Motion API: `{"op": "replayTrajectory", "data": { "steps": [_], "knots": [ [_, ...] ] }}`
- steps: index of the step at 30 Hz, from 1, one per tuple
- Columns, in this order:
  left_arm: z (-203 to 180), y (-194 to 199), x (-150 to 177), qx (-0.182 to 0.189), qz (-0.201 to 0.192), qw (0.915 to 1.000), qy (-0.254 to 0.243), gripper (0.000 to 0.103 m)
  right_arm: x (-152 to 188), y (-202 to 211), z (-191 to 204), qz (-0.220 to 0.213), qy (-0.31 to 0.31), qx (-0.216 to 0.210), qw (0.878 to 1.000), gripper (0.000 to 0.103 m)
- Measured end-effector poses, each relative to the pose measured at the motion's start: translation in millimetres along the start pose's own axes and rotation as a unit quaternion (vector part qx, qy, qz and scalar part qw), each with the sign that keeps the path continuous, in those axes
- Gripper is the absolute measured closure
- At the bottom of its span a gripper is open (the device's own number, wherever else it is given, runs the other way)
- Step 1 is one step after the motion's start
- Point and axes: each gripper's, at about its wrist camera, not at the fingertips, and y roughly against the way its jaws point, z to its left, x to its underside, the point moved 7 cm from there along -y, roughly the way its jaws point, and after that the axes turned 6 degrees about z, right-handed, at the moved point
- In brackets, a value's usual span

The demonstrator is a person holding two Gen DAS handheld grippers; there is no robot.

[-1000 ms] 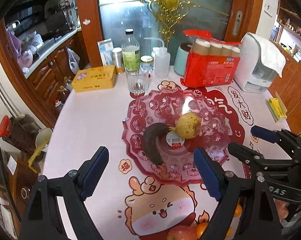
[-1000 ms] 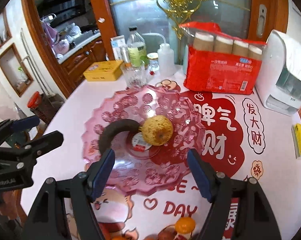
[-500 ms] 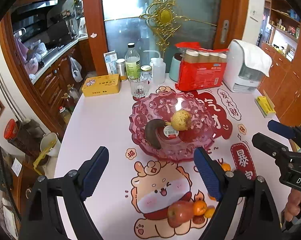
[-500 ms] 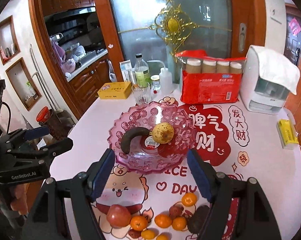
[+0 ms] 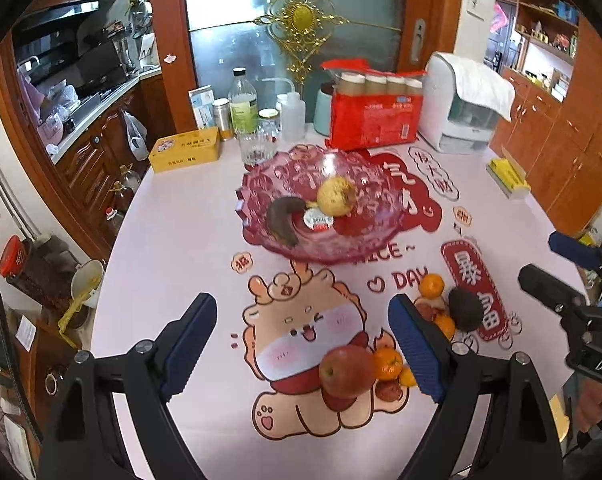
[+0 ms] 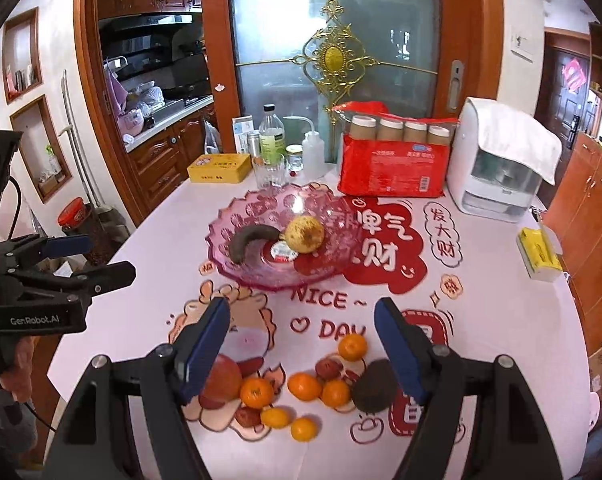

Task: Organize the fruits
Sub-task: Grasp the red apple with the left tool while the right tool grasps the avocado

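A pink glass fruit bowl (image 5: 261,172) (image 6: 229,216) stands mid-table and holds a blackened banana (image 5: 281,218) (image 6: 249,238) and a yellow pear (image 5: 336,200) (image 6: 304,234). Near the front edge lie a red apple (image 5: 347,372) (image 6: 221,378), several mandarins (image 6: 305,386) (image 5: 431,285), a dark avocado (image 5: 466,309) (image 6: 375,386) and small red dates (image 6: 327,368). My left gripper (image 5: 301,344) is open and empty above the table, left of the apple. My right gripper (image 6: 301,346) is open and empty above the loose fruit.
At the back stand a yellow tin (image 5: 185,154), a glass (image 5: 255,148), bottles (image 5: 243,106), a red pack of cups (image 5: 375,116) and a white appliance (image 5: 461,108). A yellow box (image 5: 507,178) lies at the right edge. The table's left edge drops to the floor.
Both grippers have pulled back and up from the bowl. The loose fruit at the front edge has come into view. Both stay open.
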Motion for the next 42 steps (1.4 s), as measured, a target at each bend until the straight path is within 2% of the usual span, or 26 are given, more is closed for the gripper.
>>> {"op": "replayTrajectory", "data": {
  "steps": [4,13,20,27,35,42],
  "knots": [
    [-9.9,-19.3,20.8,0.002,0.013,0.9998,-0.012,0.016,23.8,-2.8,-14.4,0.007,-0.023,0.013,1.000,0.028],
    [-28.8,-84.0,69.0,0.016,0.075,0.9969,-0.015,0.016,73.5,-33.1,-58.5,0.052,-0.086,0.042,0.994,0.028],
    [-26.7,-132.1,93.3,0.024,0.111,0.9934,0.016,0.016,99.0,-65.1,-81.1,0.088,-0.109,0.053,0.989,0.028],
    [-25.8,-158.6,97.9,0.066,0.136,0.9864,0.065,0.016,106.0,-100.7,-96.5,0.119,-0.127,0.038,0.984,0.028],
    [-36.9,-182.5,101.4,0.074,0.163,0.9809,0.076,0.016,110.2,-140.2,-107.1,0.155,-0.166,0.007,0.974,0.028],
    [-32.0,-190.2,95.8,0.099,0.159,0.9753,0.118,0.018,114.7,-159.3,-111.6,0.175,-0.179,-0.011,0.968,0.029]
  ]
}}
